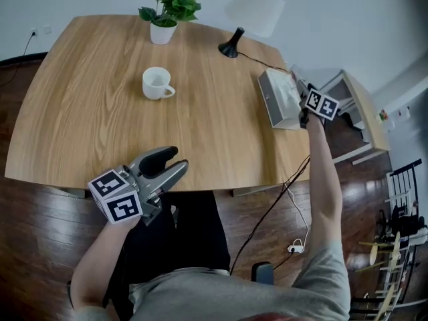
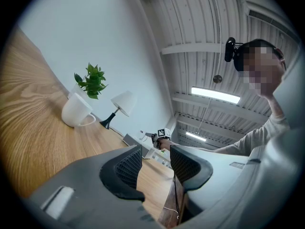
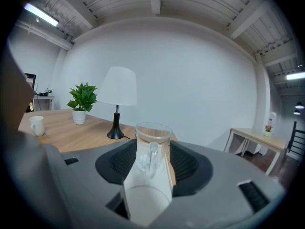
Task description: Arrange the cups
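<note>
Here the right gripper (image 3: pixel 153 159) is released, its jaws spread either side of the glass cup (image 3: pixel 153 144) standing upright on a white box (image 1: pixel 277 102) at the right edge of the table (image 1: pixel 100 126), while the left gripper (image 2: pixel 156 160), also spread and empty, sits at the near edge, well apart from the white mug (image 1: pixel 156 83).

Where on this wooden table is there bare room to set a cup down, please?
Widest bare stretch: left of the white ceramic mug, out to the edge of the wooden table. Also free: the middle strip between that mug and the left gripper. Crowded: the right edge, around the grey box and black-based lamp.
</note>
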Demonstrator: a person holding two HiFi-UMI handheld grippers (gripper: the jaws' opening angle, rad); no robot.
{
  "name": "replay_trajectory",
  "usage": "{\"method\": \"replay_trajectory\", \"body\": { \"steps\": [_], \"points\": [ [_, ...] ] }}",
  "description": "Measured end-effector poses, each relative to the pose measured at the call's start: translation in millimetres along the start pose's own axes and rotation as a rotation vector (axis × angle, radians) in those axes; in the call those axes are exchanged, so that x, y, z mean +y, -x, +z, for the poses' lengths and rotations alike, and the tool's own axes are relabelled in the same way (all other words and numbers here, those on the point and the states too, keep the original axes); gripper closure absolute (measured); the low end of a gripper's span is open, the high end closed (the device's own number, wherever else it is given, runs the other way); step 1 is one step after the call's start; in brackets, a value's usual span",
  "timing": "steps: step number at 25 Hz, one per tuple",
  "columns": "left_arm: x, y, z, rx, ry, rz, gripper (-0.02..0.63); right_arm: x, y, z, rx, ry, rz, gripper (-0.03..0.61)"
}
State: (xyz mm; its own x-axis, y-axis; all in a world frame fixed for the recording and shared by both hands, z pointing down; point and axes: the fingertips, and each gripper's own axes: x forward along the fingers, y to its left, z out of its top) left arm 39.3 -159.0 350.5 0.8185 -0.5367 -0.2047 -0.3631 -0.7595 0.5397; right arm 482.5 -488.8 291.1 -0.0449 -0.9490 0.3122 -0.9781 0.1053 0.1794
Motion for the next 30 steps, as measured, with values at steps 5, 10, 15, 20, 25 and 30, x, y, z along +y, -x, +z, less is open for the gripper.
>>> {"method": "replay_trajectory", "body": {
  "steps": [5,10,15,20,25,30],
  "points": [
    [-0.4,-0.2,0.3,0.001,-0.003,0.001,0.433,43.6,29.9,28.2,-0.078,0.026,0.08,0.359],
    [0.0,-2.2,-1.7,-0.003,-0.009,-0.004,0.432,165.0,58.2,26.5,-0.089,0.111,0.399,0.392],
    [-0.3,-3.8,-1.3,-0.003,-0.015,-0.006,0.433,288.8,84.6,-26.4,0.011,0.185,0.689,0.391],
    [-0.5,-6.4,-2.8,0.0,-0.018,-0.009,0.433,377.0,106.4,-65.4,0.031,0.231,0.89,0.391],
    [-1.0,-6.6,-3.2,-0.005,-0.009,-0.012,0.433,432.5,111.9,-82.7,0.022,0.282,0.979,0.391],
    [-0.4,-5.2,-1.9,-0.009,0.0,-0.016,0.433,461.9,97.1,-78.5,0.007,0.231,0.991,0.394]
  ]
}}
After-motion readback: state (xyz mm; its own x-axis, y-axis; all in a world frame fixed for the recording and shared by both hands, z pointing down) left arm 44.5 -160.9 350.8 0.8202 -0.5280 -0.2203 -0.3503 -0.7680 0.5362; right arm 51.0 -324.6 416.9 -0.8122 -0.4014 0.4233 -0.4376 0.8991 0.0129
